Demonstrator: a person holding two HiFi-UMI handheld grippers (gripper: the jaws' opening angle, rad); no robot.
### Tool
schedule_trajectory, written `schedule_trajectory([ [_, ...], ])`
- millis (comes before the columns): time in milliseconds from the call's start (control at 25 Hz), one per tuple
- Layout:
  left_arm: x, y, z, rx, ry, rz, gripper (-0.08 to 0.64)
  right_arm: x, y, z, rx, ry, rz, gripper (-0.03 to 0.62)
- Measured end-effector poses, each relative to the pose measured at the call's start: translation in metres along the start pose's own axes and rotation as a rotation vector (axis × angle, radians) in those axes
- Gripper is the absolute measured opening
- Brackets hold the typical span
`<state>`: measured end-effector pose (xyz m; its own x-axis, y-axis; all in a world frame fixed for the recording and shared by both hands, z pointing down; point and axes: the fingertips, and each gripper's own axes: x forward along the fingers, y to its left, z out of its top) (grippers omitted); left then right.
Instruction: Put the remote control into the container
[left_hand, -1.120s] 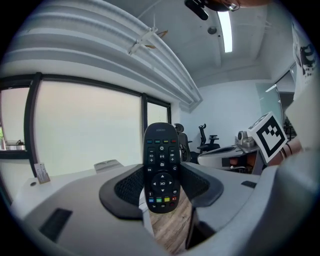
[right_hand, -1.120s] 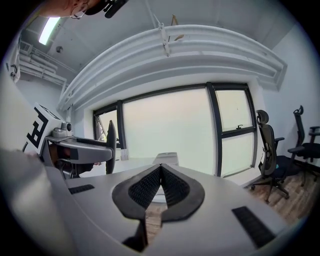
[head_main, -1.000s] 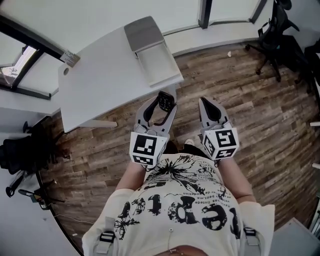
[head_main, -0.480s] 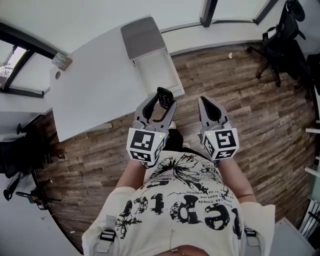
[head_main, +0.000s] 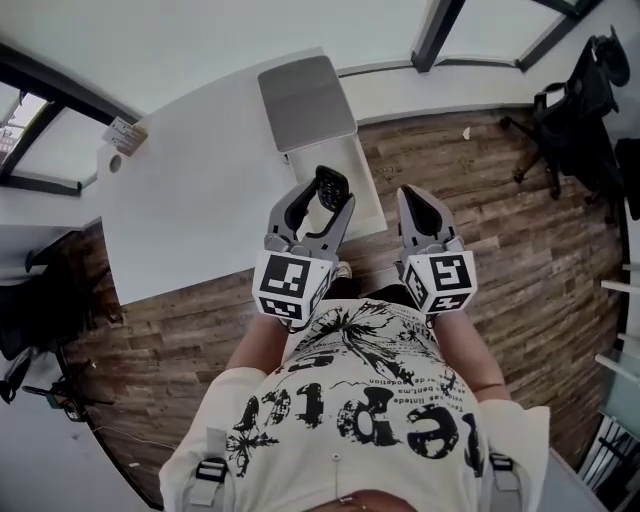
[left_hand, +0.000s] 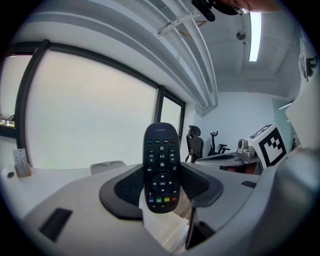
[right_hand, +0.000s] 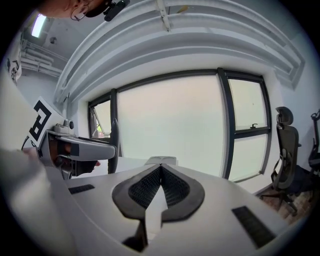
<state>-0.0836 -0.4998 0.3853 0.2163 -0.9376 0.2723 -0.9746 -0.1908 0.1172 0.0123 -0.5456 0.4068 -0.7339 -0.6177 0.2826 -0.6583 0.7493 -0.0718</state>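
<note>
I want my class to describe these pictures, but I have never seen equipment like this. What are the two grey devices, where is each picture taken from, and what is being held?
There is no robot here: a person holds a hand tool with two fingers in each hand. The overhead picture comes from a camera on the person's head, looking down. The other two come from cameras on the tools, looking along their fingers. The left gripper clamps a black remote control. The right gripper is shut and empty. Ahead stands a white table carrying an open white container with a grey lid.
</note>
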Motion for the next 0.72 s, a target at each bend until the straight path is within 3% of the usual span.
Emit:
schedule_trajectory([
  [280,0.018,0.027,-0.017,-0.051,0.079,0.119,0.233,0.049,-0.003,0.002,-0.015,0.024,0.11,0.003],
  [720,0.063,0.048,-0.064,-0.228,0.214,0.377,0.233,0.113,-0.021,-0.016,-0.092,0.132,0.381,0.003],
])
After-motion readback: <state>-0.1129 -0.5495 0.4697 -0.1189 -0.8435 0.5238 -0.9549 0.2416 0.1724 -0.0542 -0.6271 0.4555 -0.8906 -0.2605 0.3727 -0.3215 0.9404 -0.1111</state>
